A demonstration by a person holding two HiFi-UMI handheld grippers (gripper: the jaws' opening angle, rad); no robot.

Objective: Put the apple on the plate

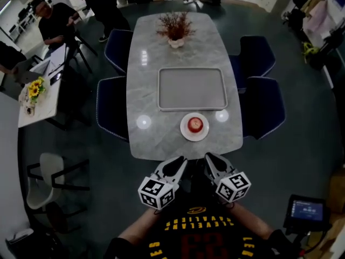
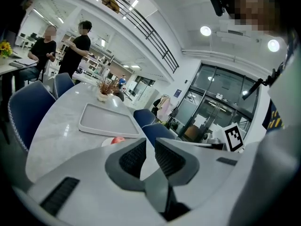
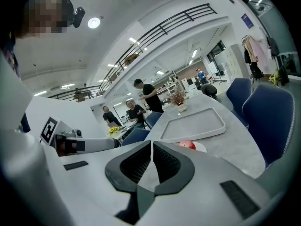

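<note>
Apple (image 1: 195, 124), red, is shown sitting on a small white plate (image 1: 185, 134) at the near end of a long grey table (image 1: 145, 63). In the head view, the plate is placed just ahead of 2 hand-held grippers, between the lines along which they point. A strip of bare tabletop and the table edge lie between it and the jaw tips. Neither apple nor plate is touched by either gripper.

The left gripper (image 1: 181, 160) is held with its jaws slightly apart. In its own view a narrow gap is seen between the ribbed black pads, and nothing is caught in it. There the apple is glimpsed just over the top of the left jaw.

The right gripper (image 1: 208, 157) is held with its jaw tips drawn together (only a hairline is left between the pads), and nothing is gripped. In its view the apple is seen beyond the right jaw, a little to the right of the tips.

Further ahead of both tools, past the plate, a flat grey rectangular tray (image 1: 191, 89) is laid at mid-table. Past that, a pale vase of dried reddish flowers (image 1: 176, 30) is set. 4 dark blue chairs (image 1: 112, 112) are pushed in, 2 to each side. Behind the jaws, a marker cube (image 1: 157, 192) is carried on each gripper.
</note>
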